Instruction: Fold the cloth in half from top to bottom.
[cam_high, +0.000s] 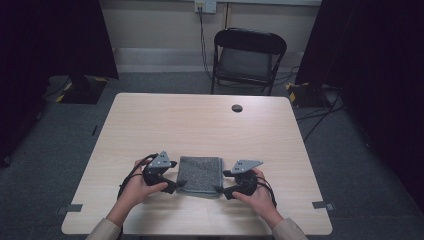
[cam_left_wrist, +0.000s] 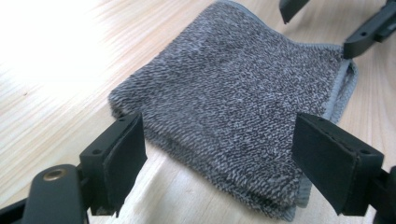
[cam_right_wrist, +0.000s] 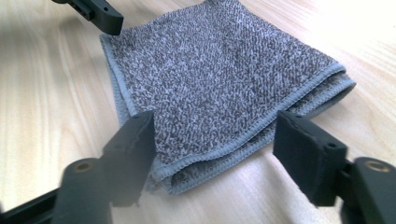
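Low on the bench (cam_high: 150, 120), centre frame: folded grey towel (cam_high: 201, 176) flat between left gripper (cam_high: 179, 185) and right gripper (cam_high: 220, 190), fingers (cam_left_wrist: 122, 154) spread wide, gripping nothing.

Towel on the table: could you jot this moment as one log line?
towel: folded, flat on table | left tool: open at its left edge | right tool: open at its right edge | neither grips it

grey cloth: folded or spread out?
Folded. The grey cloth lies as a compact square on the table, with stacked layers and doubled hemmed edges showing at its near corner in both gripper views.
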